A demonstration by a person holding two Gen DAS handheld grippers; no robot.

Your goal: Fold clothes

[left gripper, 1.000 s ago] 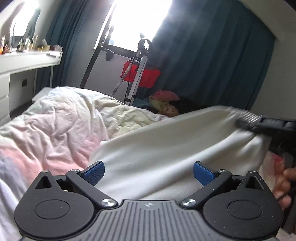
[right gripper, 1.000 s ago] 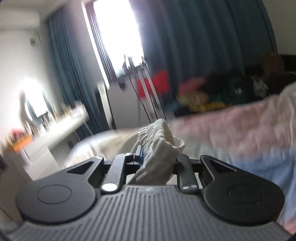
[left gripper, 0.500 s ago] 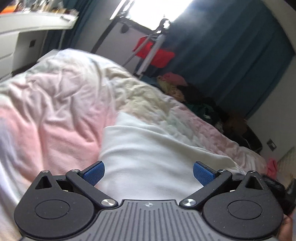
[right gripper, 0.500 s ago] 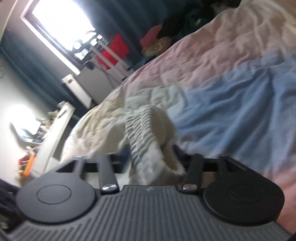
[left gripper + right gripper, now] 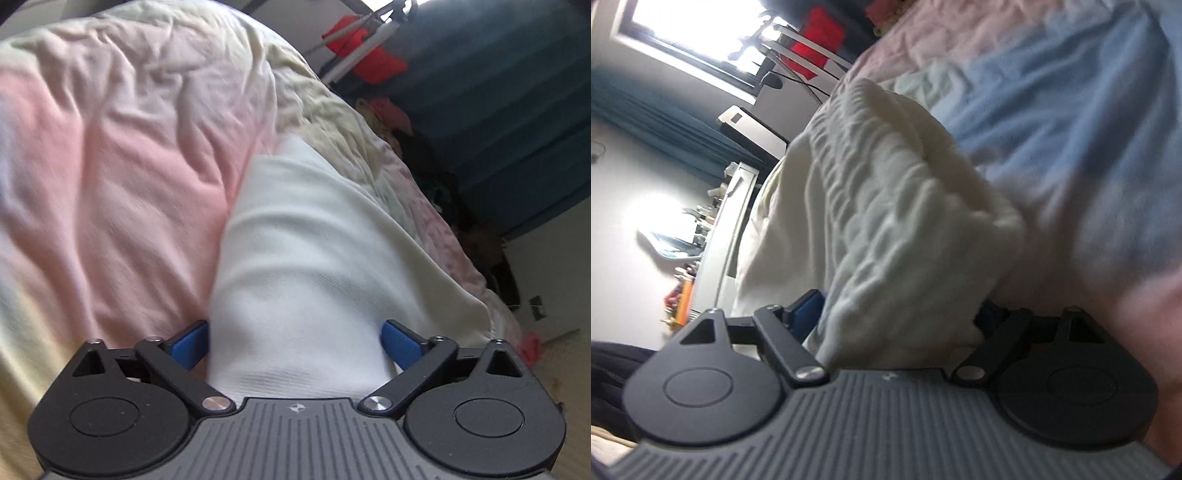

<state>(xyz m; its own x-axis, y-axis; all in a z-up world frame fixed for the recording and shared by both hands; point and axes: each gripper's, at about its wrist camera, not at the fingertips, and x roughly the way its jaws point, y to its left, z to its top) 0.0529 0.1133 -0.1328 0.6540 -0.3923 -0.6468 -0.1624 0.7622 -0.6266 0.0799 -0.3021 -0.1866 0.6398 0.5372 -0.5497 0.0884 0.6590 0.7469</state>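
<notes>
The left tongs (image 5: 293, 341) stand apart around a smooth white garment (image 5: 310, 258) on the quilted bed (image 5: 110, 166). The right tongs (image 5: 897, 314) are spread wide, the garment's ribbed edge (image 5: 886, 221) bunched between them.

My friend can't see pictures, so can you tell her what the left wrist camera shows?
A white garment lies on a rumpled pink and cream blanket, running between the blue fingers of the left gripper, which are spread wide. Behind the bed are dark blue curtains and something red.
</notes>
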